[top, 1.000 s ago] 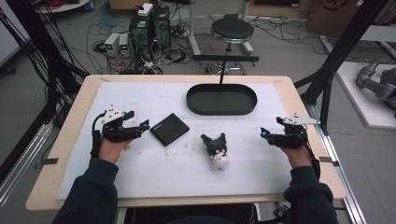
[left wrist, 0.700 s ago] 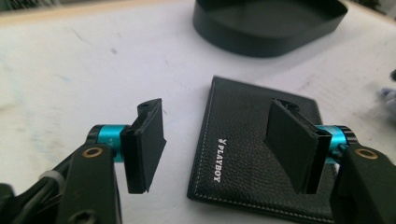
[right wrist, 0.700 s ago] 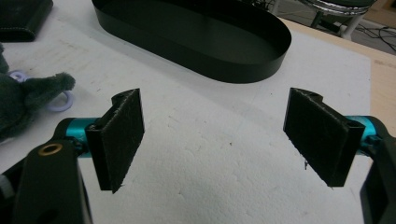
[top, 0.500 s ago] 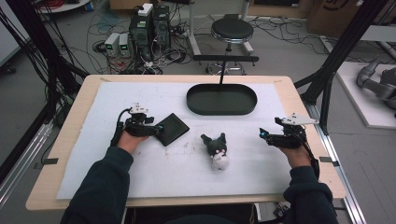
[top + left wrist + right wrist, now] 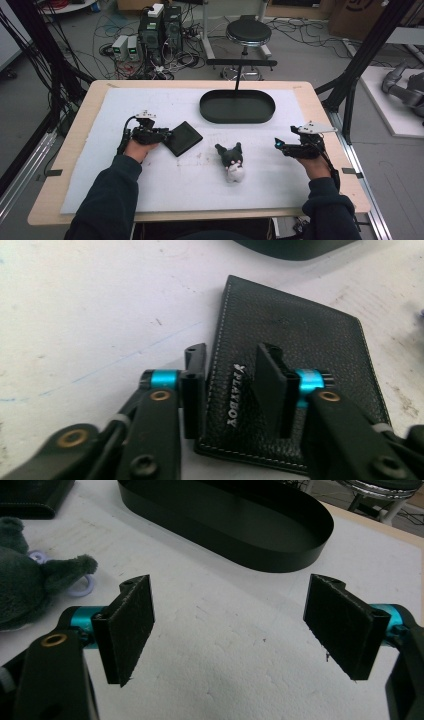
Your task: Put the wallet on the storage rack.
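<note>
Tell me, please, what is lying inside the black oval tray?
The black oval tray looks empty: the right gripper view shows only its bare dark floor. The strip just behind the near wall is hidden from that camera, and the high view shows nothing there either.

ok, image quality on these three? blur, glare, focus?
High view: soft, even light, faint shadows. Left gripper view: wallet logo sharp, no glare, near jaws slightly soft. Right gripper view: jaws crisp, tray sharp, plush blurred at the edge.
</note>
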